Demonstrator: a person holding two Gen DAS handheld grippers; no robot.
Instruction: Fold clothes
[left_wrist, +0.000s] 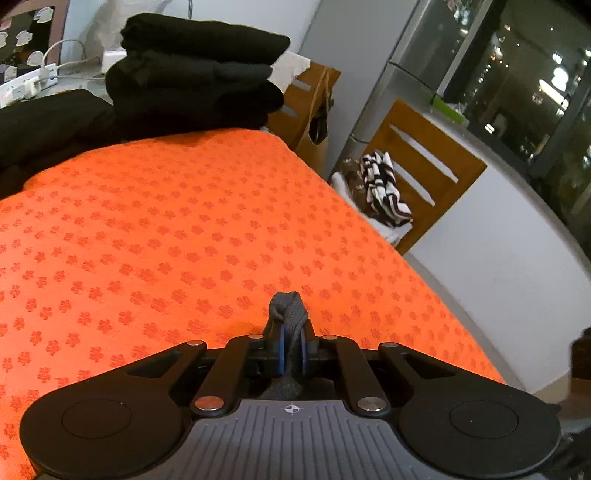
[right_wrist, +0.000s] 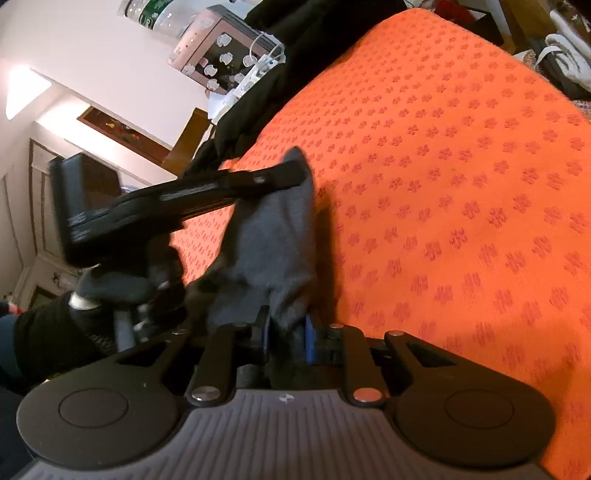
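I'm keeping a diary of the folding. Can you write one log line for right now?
step: fold clothes | left gripper: shut on grey cloth | right gripper: shut on grey cloth | under it: orange cover

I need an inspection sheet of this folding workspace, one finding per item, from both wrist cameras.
Surface: orange patterned cloth covers the table.
Job's things: grey garment held between both tools; folded black clothes stacked at the far edge.
Clutter: striped cloth on a wooden chair beside the table.
Grippers: left tool shut on the grey garment; right tool has the garment between its pads.
Cables: white power strip with cables behind the stack.
Surroundings: dark window, white wall.
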